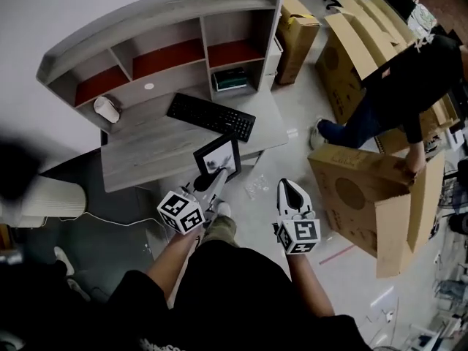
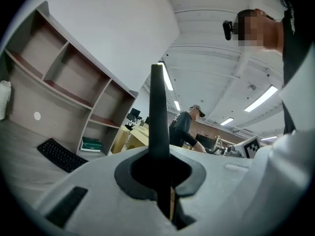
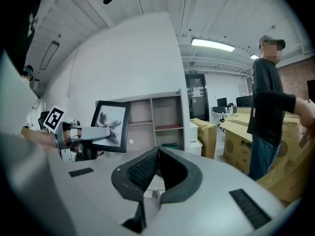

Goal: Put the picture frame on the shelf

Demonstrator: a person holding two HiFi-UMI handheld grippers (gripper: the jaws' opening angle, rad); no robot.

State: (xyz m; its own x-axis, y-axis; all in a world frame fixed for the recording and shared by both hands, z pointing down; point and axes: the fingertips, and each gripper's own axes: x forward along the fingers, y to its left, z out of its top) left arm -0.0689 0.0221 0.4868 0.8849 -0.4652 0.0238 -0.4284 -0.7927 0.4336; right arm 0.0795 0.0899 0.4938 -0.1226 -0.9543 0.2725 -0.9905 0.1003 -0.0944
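A black picture frame (image 1: 218, 158) with a grey flower print is upright over the desk's front edge, and my left gripper (image 1: 209, 178) is shut on its lower edge. In the left gripper view the frame (image 2: 158, 117) shows edge-on as a dark bar rising from between the jaws. The right gripper view shows the frame (image 3: 110, 126) from the front, with the left gripper (image 3: 98, 133) clamped across it. The grey shelf unit (image 1: 168, 42) with red-backed compartments stands at the back of the desk. My right gripper (image 1: 291, 190) is shut and empty, to the right of the desk over the floor.
On the desk (image 1: 139, 159) lie a black keyboard (image 1: 210, 115) and a white object (image 1: 107, 108). A green box (image 1: 230, 79) fills the shelf's lower right compartment. Large cardboard boxes (image 1: 365, 196) and a person (image 1: 409, 86) bending over them are at the right.
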